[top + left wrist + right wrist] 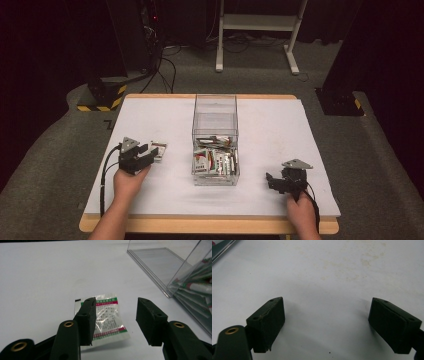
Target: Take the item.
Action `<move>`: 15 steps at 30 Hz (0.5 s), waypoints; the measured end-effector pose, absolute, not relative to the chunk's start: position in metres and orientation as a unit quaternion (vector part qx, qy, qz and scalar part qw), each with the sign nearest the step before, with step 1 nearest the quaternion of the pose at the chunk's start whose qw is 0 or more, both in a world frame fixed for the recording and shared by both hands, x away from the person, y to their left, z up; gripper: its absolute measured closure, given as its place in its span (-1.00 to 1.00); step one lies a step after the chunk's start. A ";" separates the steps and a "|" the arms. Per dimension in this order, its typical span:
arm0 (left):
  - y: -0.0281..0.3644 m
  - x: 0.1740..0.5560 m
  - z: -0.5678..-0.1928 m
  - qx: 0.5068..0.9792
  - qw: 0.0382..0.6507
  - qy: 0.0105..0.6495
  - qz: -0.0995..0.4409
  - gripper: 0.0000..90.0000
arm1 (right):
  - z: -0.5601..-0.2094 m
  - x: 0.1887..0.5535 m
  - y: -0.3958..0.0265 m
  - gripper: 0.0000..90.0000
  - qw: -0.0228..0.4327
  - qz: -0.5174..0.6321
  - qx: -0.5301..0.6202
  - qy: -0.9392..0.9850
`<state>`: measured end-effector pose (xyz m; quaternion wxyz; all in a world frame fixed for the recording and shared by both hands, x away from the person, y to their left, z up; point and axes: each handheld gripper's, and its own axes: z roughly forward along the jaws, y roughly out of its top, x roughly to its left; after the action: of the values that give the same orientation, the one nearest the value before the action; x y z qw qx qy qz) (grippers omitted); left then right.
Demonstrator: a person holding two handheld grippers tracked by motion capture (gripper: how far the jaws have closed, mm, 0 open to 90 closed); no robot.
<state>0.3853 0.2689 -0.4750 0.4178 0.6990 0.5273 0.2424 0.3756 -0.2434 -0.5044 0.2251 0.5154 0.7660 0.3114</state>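
A small clear sachet [110, 315] with green and red print lies flat on the white table top [270, 125], left of a clear plastic box [215, 107]. The same sachet [159, 149] sits just ahead of my left gripper [150, 152]. That gripper [116, 307] is open, and its jaws stand apart over the sachet without pressing it. The left jaw hides the sachet's left edge. My right gripper [271, 181] rests near the front right of the table. It [327, 312] is open wide over bare, faintly stained table.
The clear box [175, 267] holds several similar sachets [215, 160] at its near end; its far end is bare. The wooden table edge [210, 225] runs along the front. Beyond the table are a white frame's legs [260, 30] and cables on grey carpet.
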 end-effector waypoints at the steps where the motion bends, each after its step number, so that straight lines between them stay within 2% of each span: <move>1: 0.269 0.383 -0.476 0.702 0.414 0.527 0.241 0.11 | -0.504 0.376 -0.243 -0.70 0.225 0.311 0.515 0.766; 8: 0.269 0.362 -0.495 0.727 0.380 0.521 0.236 0.05 | -0.504 0.376 -0.243 -0.70 0.225 0.311 0.515 0.766; 15: 0.268 0.347 -0.503 0.749 0.350 0.511 0.234 -0.10 | -0.504 0.376 -0.243 -0.70 0.225 0.311 0.515 0.766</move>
<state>0.3470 0.2685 -0.5034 0.3504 0.7493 0.5108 0.2342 0.3755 -0.2434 -0.5044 0.2253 0.5153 0.7660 0.3112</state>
